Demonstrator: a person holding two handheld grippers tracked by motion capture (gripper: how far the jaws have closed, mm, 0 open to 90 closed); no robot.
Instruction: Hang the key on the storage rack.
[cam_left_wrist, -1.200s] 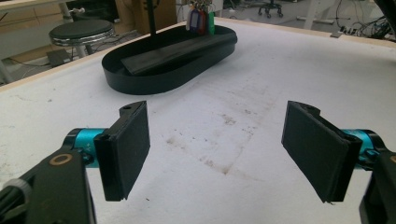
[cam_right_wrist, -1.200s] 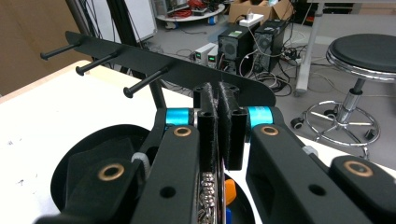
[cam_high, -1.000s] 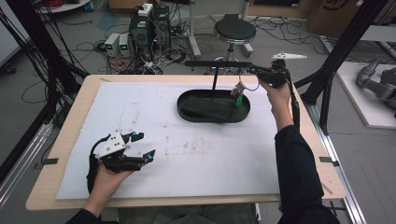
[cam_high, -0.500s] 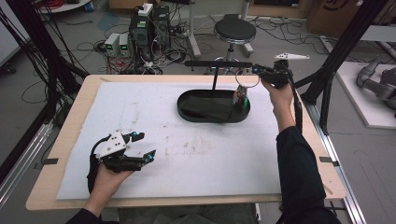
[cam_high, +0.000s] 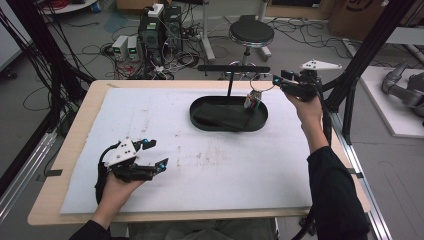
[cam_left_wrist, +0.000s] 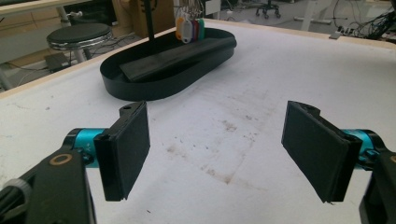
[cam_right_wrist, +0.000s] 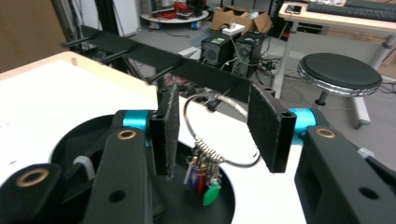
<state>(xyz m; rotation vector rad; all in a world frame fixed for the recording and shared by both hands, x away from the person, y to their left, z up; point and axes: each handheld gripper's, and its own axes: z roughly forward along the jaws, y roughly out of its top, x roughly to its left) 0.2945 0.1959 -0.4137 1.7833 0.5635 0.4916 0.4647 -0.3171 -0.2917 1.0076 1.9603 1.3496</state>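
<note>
White padding covers the table (cam_high: 210, 200), with cables and a stool on the floor behind it. At the rack (cam_high: 234, 69), the right gripper (cam_right_wrist: 214, 133) has just been opening its jaws; they stand apart with the key ring (cam_right_wrist: 219, 135) between them, no pad touching it. The ring hangs from a peg on the rack's bar, its bunch of keys (cam_high: 252, 101) dangling over the black tray (cam_high: 200, 117) beneath. To finish well, I'd draw straight back from the rack so neither pad snags the wire loop. The left gripper (cam_left_wrist: 217, 149) rests well short of the rack, jaws wide and empty. The right gripper view reveals the loop seated on its peg; the high view reduces that to a speck, yet lays out both hands.
</note>
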